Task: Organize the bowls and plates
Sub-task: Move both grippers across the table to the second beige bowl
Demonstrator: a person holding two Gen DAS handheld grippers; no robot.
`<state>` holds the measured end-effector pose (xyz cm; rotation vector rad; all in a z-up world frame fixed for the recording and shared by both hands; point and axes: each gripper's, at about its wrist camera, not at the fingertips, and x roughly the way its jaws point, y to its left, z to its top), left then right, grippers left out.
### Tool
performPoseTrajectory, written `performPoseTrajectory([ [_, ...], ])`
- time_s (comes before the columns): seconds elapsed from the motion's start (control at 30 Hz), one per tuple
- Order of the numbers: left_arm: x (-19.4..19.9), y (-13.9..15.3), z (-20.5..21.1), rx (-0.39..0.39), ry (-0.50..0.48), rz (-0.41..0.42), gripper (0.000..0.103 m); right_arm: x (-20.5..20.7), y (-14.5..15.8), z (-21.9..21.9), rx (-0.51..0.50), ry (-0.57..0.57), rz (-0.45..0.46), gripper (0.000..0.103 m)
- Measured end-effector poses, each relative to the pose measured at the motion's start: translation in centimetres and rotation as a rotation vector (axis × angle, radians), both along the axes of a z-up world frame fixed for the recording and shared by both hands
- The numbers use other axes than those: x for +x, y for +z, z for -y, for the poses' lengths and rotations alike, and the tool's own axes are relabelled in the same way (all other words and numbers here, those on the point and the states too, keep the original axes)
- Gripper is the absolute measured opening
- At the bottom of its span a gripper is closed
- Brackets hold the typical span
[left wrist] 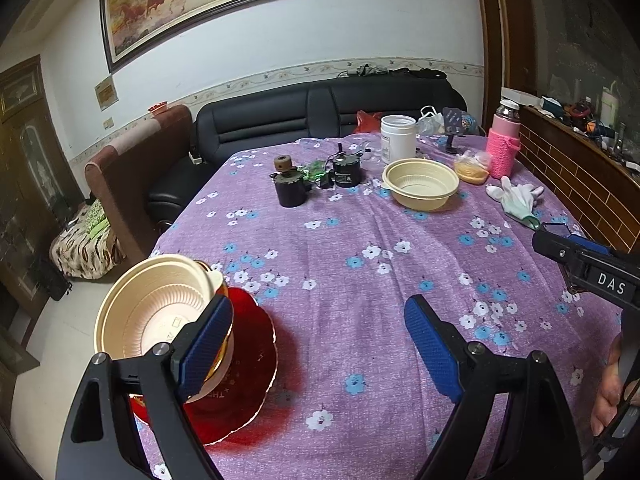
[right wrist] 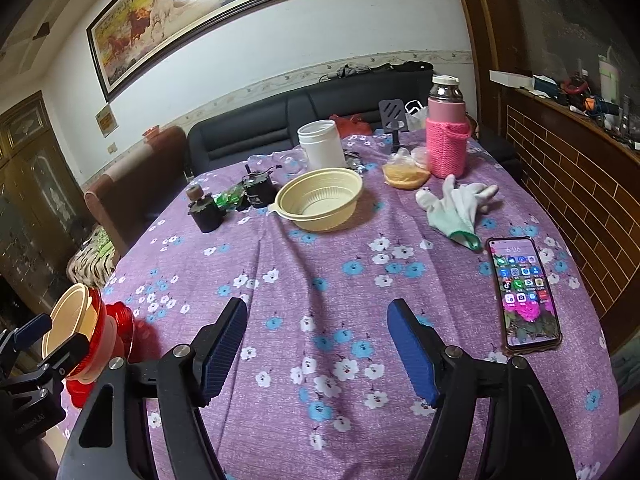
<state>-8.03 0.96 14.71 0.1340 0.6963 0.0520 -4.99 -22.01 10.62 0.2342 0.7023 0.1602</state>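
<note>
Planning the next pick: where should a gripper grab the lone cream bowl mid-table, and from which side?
Grip the cream bowl by its near rim, one finger inside and one outside, coming from above. It sits upright and open, too wide to span; its tab points left, and the near side looks clear.

Table [right wrist: 280, 280] w/ purple cloth [right wrist: 320, 320] – bowl [right wrist: 320, 204]

Worktop cloth [right wrist: 320, 280]: matt woven fabric, lightly wrinkled. Far bowl [right wrist: 320, 202]: cream plastic, ribbed wall, dull sheen. Near bowl [left wrist: 156, 308]: same plastic. Red plate [left wrist: 248, 368]: glossy, translucent. Bottle sleeve [right wrist: 446, 148]: pink knit. Glove [right wrist: 456, 208]: white cloth. Phone [right wrist: 524, 294]: glossy screen. Tool pads [right wrist: 412, 348]: blue, textured.
</note>
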Motion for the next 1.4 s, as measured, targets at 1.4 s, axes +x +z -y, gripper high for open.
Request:
performPoseTrajectory([
  [1.4,-0.2,-0.6,1.1,0.009,-0.028,-0.012,0.088,-0.4,-0.5,0.5,0.004,-0.005,-0.022,0.077],
])
